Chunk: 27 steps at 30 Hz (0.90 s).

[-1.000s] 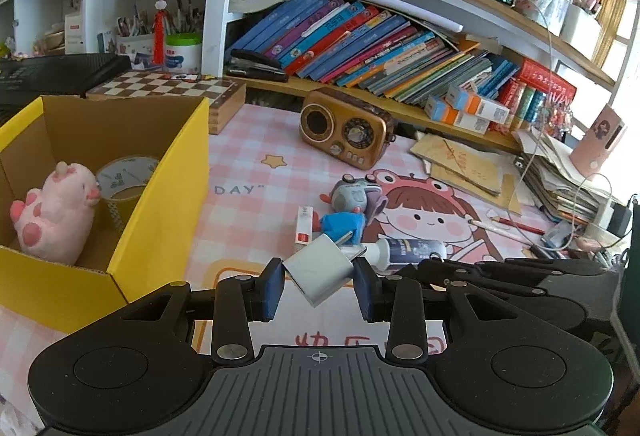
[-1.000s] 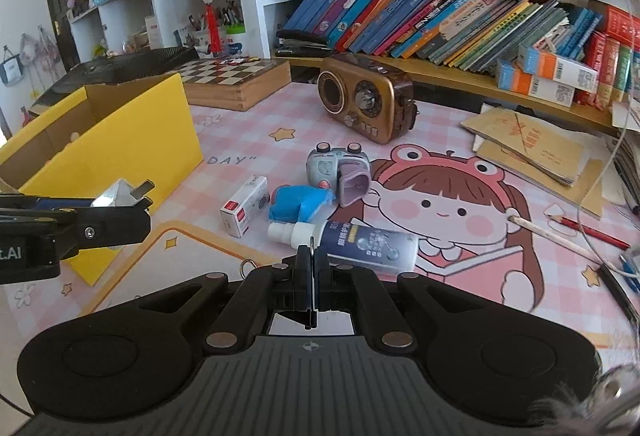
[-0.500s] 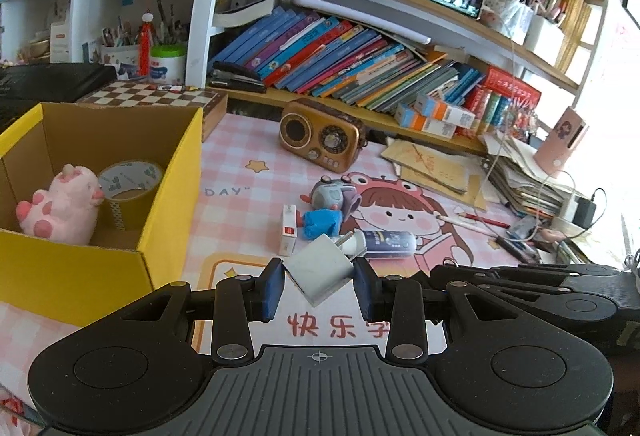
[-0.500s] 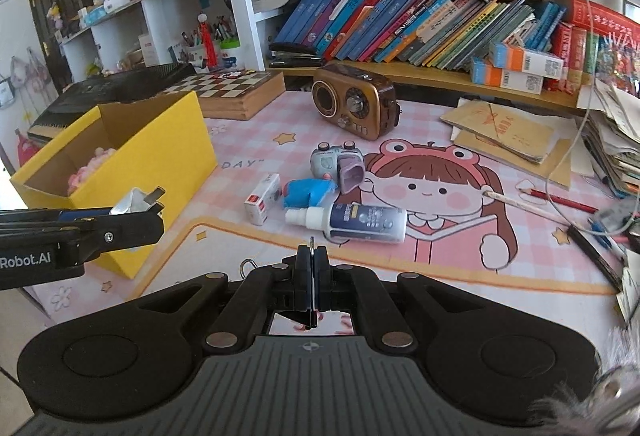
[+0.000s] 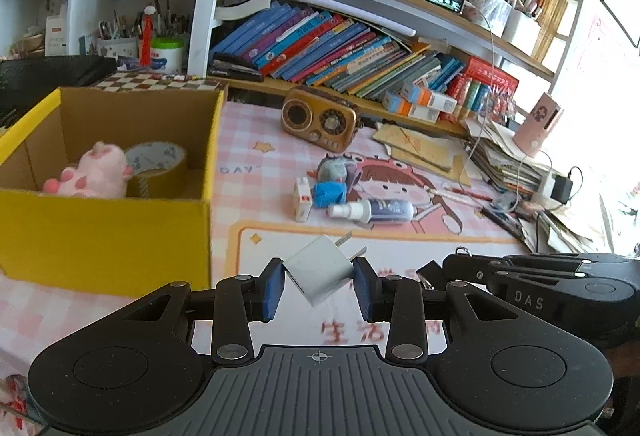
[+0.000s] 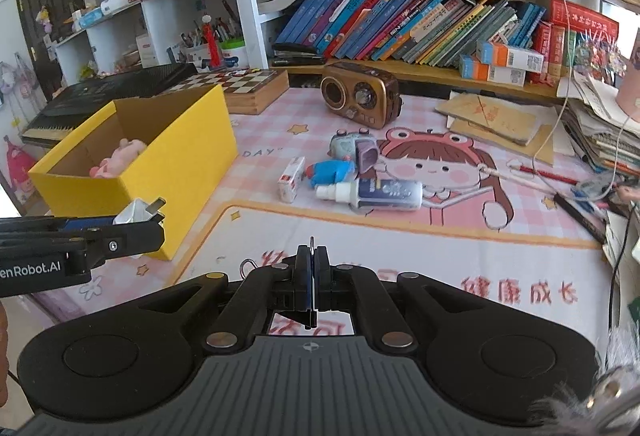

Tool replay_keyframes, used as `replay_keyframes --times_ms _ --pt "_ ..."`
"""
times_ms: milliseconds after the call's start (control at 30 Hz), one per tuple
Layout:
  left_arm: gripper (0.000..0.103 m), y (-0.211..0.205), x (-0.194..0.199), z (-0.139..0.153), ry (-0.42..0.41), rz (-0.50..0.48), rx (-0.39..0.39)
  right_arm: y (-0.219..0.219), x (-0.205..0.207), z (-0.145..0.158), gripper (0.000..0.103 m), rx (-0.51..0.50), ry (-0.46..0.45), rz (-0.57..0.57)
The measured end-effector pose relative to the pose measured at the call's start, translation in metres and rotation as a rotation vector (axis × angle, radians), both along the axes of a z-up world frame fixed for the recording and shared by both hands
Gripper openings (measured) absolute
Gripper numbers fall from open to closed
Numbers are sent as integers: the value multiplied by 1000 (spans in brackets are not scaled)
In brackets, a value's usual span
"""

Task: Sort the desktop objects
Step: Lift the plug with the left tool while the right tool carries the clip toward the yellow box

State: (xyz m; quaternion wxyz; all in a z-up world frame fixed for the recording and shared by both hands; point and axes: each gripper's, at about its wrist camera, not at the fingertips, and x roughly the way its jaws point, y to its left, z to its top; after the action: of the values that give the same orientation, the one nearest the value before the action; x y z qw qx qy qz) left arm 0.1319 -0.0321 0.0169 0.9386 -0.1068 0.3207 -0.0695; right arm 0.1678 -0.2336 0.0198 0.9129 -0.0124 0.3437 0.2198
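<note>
My left gripper [image 5: 319, 282] is shut on a white plug charger [image 5: 320, 268], held tilted above the desk mat, right of the yellow box [image 5: 104, 232]. The box holds a pink plush toy [image 5: 90, 174] and a tape roll [image 5: 158, 168]. The charger [image 6: 134, 214] and left gripper [image 6: 136, 226] also show in the right wrist view, at the box's near corner [image 6: 172, 172]. My right gripper [image 6: 312, 266] is shut and empty, low over the mat. On the mat lie a spray bottle [image 6: 380, 192], a blue toy [image 6: 330, 172], a small white box [image 6: 291, 178] and a grey toy camera [image 6: 354, 148].
A brown retro radio [image 6: 360, 98] stands behind the loose items. A chessboard box [image 6: 240, 86] lies behind the yellow box. Bookshelves [image 6: 400, 24] line the back. Papers, pens and cables [image 6: 592, 140] pile up at the right edge. A dark keyboard [image 6: 100, 92] lies far left.
My left gripper has pulled back and up with the charger and swung left toward the yellow box. The right gripper has also drawn back from the items, still shut.
</note>
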Motion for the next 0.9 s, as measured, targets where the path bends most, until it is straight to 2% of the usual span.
replay_keyframes --times_ms 500,900 --pt "36 47 -71 -3 23 -23 -38 47 -82 -3 2 2 45 4" --pt "36 82 -115 -7 41 6 -54 81 -125 -7 2 23 73 59"
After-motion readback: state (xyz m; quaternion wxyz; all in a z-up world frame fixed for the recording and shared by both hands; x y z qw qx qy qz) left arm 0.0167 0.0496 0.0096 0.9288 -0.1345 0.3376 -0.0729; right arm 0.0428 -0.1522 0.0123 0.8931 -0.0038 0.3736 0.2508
